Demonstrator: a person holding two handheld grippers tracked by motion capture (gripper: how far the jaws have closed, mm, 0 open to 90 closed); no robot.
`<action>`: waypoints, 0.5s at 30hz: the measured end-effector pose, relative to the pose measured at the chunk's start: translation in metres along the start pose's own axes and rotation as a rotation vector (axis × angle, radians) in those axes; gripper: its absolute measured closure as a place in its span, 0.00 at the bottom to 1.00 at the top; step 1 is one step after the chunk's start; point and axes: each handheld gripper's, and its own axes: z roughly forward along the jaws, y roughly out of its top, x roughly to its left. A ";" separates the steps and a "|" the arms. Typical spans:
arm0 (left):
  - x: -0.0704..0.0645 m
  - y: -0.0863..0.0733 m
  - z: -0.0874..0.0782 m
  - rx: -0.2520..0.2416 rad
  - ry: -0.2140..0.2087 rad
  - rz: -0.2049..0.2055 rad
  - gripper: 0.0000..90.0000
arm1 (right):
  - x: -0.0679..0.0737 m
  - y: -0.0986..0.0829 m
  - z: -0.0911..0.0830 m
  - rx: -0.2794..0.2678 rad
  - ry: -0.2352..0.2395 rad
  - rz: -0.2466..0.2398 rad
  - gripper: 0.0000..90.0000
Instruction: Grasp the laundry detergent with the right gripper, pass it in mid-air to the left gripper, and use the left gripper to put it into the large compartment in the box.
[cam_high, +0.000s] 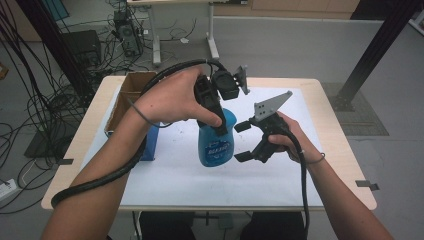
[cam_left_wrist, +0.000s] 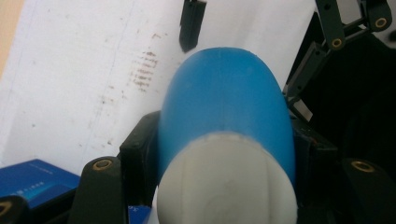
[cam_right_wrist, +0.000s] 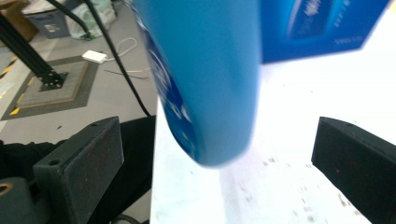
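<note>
Forearms low in high view, both reaching to mid-table. Left gripper (cam_high: 220, 107) clamped on bottle (cam_high: 216, 142) near its top, jaws pressed against both flanks just below white cap (cam_left_wrist: 226, 184). Bottle blue, long axis roughly upright, slightly tilted; base looks lifted off white sheet (cam_high: 280, 180) in right gripper view, hard to confirm. Right gripper (cam_high: 246, 142) spread wide, gripping nothing, jaws either side of bottle's lower body, not touching. Bottle just left of right gripper, at jaw height. Likely next: close right on lower body. Blue box (cam_high: 150, 142) behind bottle, clear of grasp.
</note>
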 end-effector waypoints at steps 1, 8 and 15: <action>0.001 -0.001 0.000 -0.002 0.002 -0.013 0.42 | -0.002 -0.001 -0.001 0.017 -0.012 0.006 0.02; 0.007 -0.010 -0.005 -0.001 0.024 -0.127 0.42 | -0.014 -0.010 -0.010 0.112 -0.080 0.064 0.03; 0.014 -0.021 -0.008 -0.006 0.048 -0.195 0.42 | -0.029 -0.017 -0.020 0.243 -0.170 0.154 0.04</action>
